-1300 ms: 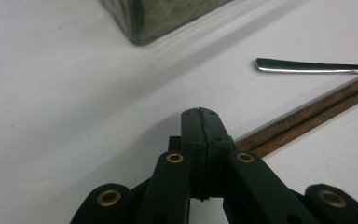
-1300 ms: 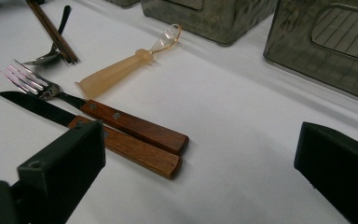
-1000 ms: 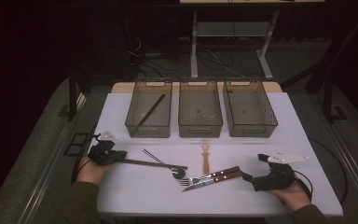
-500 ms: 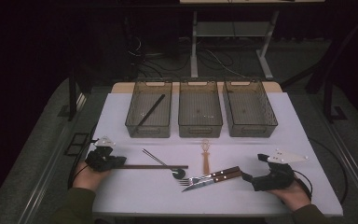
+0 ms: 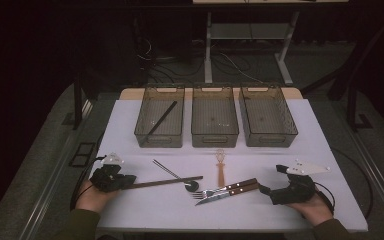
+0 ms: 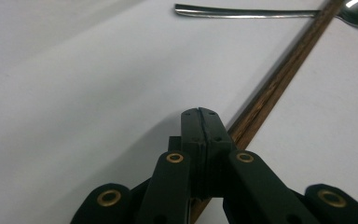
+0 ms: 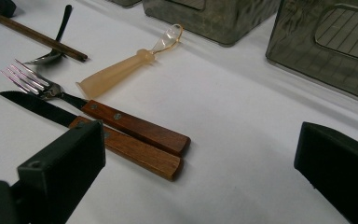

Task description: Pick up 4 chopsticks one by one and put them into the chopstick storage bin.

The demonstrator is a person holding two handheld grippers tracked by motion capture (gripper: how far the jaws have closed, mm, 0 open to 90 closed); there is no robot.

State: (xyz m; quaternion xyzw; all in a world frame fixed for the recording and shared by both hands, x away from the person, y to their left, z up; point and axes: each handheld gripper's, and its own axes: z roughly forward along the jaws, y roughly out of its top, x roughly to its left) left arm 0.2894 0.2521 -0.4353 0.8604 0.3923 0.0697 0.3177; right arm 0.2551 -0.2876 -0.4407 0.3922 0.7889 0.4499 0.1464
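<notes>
Low at the frame's lower left, the left gripper (image 5: pixel 125 181) is clenched on the near end of the chopstick (image 5: pixel 166 182), close to the desk (image 5: pixel 130 215) edge. The right gripper (image 5: pixel 267 190) at lower right stands released, bare desk between it and the knife (image 5: pixel 227 193).

Three bins (image 5: pixel 215 120) stand side by side across the upper middle of the table (image 5: pixel 330 150) — a stick (image 5: pixel 161 120) in the leftmost. Below them lie a chopstick (image 5: pixel 167 182), a spoon (image 5: pixel 177 177), a whisk (image 5: pixel 220 170), and — lower right of these — a fork (image 5: pixel 225 189) just above a knife (image 5: pixel 227 194).
</notes>
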